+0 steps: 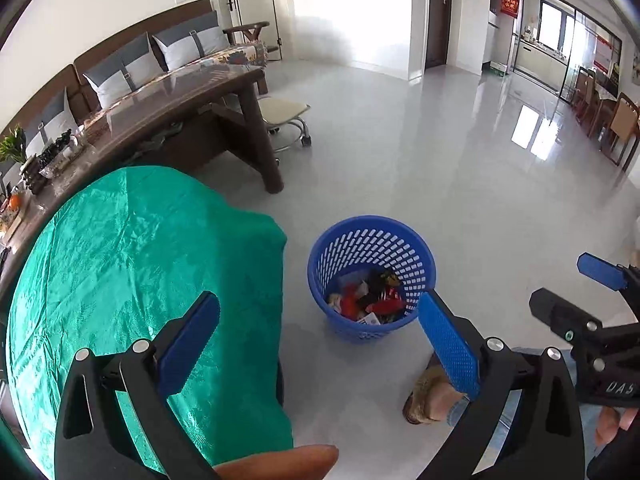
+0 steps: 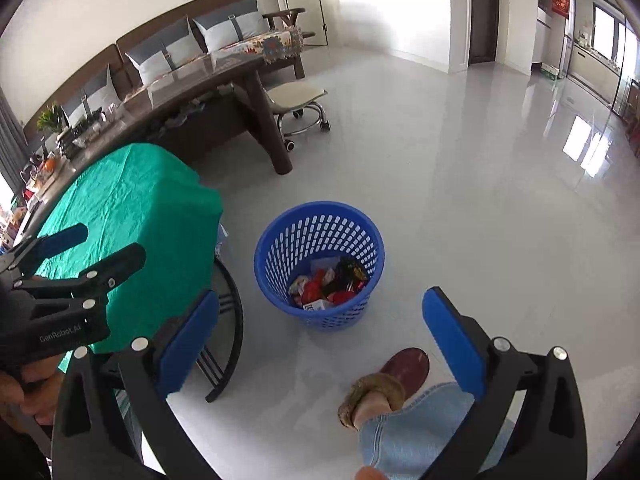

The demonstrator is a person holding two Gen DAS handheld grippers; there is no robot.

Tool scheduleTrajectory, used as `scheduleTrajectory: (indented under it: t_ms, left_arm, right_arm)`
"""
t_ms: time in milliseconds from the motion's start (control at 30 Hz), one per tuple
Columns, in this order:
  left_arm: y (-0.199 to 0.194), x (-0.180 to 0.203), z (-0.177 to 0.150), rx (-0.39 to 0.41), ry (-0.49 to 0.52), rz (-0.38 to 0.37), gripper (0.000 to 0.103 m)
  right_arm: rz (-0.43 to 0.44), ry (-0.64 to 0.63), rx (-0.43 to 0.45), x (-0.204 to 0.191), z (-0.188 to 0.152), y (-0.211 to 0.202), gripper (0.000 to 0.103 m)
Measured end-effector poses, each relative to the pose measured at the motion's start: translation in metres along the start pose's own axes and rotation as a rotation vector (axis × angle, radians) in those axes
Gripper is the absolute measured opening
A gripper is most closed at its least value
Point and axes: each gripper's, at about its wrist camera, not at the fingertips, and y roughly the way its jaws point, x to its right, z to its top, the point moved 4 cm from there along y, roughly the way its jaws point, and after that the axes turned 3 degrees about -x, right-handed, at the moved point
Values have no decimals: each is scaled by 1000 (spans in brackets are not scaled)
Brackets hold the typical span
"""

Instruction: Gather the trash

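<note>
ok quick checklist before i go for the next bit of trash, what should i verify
1. Left hand-held gripper open and holding nothing: ok.
2. Right hand-held gripper open and holding nothing: ok.
3. Blue mesh wastebasket upright on the floor: ok.
4. Room left in the wastebasket: ok, the wrappers cover only the bottom.
5. Trash left on the green tablecloth: cannot tell, the visible part looks bare and the hand-held grippers hide the rest.
6. Feet out of the way: not ok, a slippered foot is on the floor close to the wastebasket.
</note>
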Motion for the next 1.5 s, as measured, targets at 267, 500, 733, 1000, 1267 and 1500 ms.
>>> scheduleTrajectory:
  t_ms: [267,500,733,1000,1267,1500]
  left_arm:
    - [4,-2,1,-20,-9,-27,98]
    - [7,0,1,-33,-10,-25,98]
    - [9,1,1,-37,-9,-21,98]
    - [11,3,0,-44,-7,-19,98]
    - [12,2,-1,-46,-13,-17,98]
    - [12,2,-1,-49,-12,-16,98]
  right_arm:
    - [-39,-9,-17,-4,-5,2,98]
    - [-39,-22,-26,-11,-7,2,98]
    - [-44,-28,-33,-12,-8,3,98]
    - [-44,-28,-35,-13,-10,4,98]
    - [-46,-30,-35,-13,-11,4,98]
    - [-47,-29,-37,-13,-12,4,98]
